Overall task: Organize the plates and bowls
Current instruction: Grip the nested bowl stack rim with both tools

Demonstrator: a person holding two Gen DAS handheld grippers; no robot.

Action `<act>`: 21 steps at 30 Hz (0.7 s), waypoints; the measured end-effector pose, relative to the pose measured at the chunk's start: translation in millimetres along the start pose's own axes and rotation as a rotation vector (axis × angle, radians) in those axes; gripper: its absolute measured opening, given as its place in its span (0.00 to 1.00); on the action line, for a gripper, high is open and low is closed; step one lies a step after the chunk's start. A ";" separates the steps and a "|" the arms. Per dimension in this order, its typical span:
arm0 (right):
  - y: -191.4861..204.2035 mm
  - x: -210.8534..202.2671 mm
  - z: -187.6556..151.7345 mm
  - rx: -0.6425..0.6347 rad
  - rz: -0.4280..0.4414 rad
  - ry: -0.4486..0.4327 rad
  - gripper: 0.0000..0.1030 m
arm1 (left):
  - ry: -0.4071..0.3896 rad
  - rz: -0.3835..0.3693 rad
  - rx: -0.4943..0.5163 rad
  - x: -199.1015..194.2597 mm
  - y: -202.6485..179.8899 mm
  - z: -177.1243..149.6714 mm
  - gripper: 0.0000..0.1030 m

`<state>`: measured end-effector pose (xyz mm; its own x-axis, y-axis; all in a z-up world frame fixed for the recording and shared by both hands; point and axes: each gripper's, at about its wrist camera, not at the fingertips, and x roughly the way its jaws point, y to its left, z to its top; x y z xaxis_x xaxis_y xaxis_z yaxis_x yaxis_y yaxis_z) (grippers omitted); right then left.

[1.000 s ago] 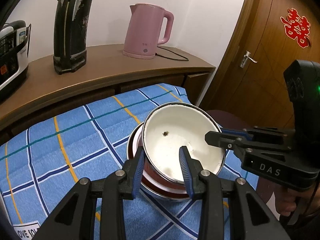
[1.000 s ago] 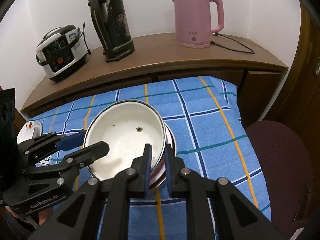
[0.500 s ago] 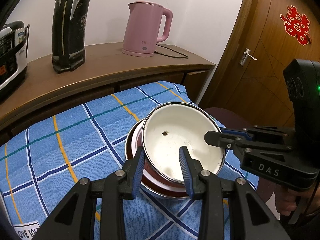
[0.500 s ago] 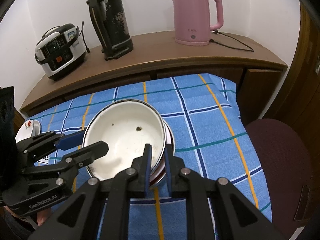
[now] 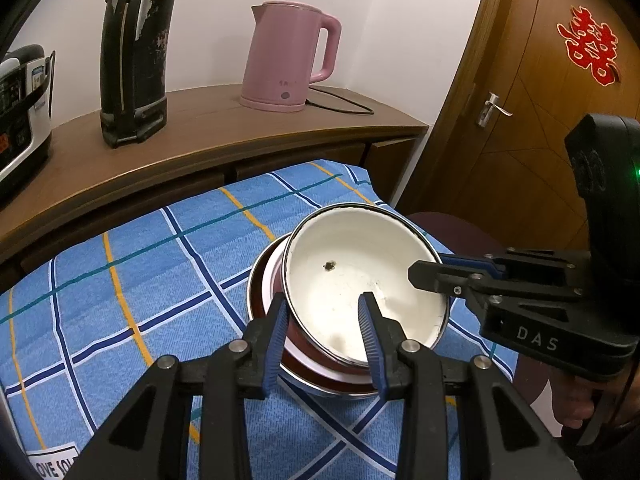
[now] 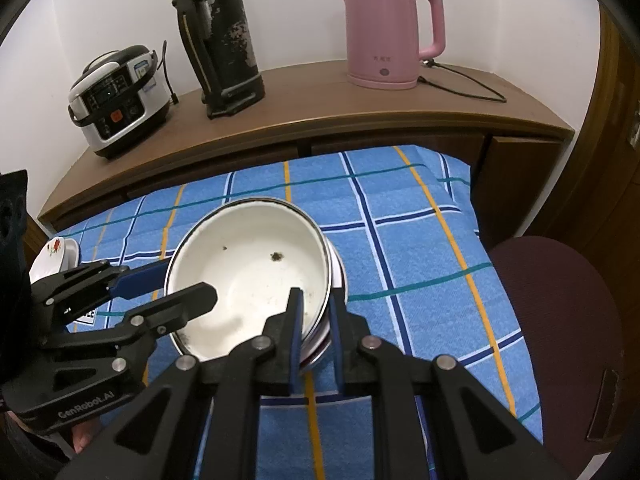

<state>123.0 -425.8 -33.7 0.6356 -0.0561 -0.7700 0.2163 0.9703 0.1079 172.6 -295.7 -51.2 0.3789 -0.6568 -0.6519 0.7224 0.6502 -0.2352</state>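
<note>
On blue checked cloth (image 5: 120, 288), the white, rigid, chippable enamel bowl (image 5: 360, 280), atop stacked dishes (image 5: 268, 280), is pinched at its rim by the right gripper (image 6: 314, 316) and straddled by the half-open left gripper (image 5: 322, 320).

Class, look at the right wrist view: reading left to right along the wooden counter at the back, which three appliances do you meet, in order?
Rice cooker → black thermos flask → pink kettle, with its cord trailing off to the right.

Open blue cloth (image 5: 132, 292) left of stacked bowls (image 5: 360, 300).
</note>
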 end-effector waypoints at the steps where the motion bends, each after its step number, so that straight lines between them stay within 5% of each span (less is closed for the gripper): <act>1: 0.1 0.0 -0.1 0.000 -0.001 0.000 0.13 | 0.000 0.000 0.000 0.0 -0.6 -0.3 0.37; 21: 3.9 -1.6 0.5 -0.047 -0.046 0.004 0.13 | -0.002 0.003 0.010 1.6 -1.4 -1.6 0.37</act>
<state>123.2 -422.0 -31.7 0.6228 -0.0998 -0.7760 0.2097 0.9768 0.0426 171.3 -297.1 -53.1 0.3824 -0.6554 -0.6513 0.7271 0.6484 -0.2257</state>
